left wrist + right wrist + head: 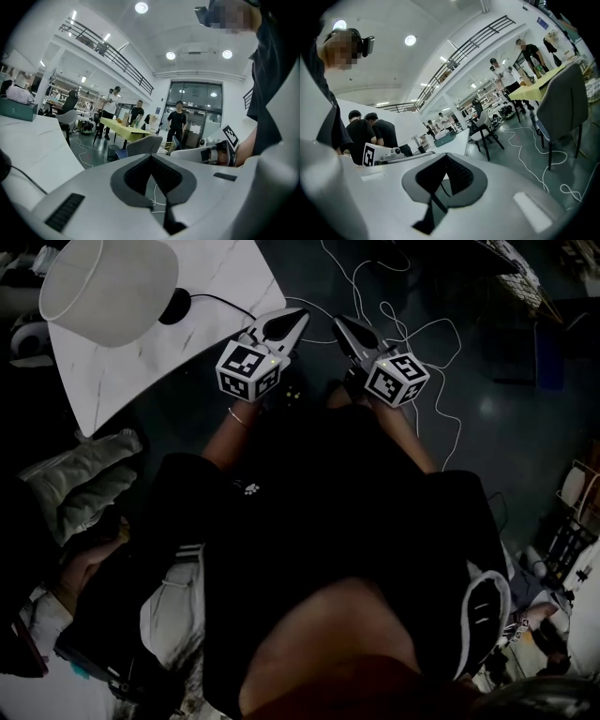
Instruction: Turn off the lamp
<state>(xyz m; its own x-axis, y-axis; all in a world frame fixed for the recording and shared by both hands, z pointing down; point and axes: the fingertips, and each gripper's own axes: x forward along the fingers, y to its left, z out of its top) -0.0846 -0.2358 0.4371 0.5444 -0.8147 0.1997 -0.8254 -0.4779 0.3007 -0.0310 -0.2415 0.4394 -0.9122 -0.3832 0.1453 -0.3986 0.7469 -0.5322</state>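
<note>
The lamp [108,279], with its white shade, is set on the white table [220,268] at the top left of the head view. The left gripper [292,321] and the right gripper [343,327] are held side by side over the dark floor, apart from the lamp. Both pairs of jaws are pressed together, and nothing is caught between them.

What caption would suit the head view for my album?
Left gripper and right gripper, both shut and empty, held beside the table bearing a lamp.
</note>
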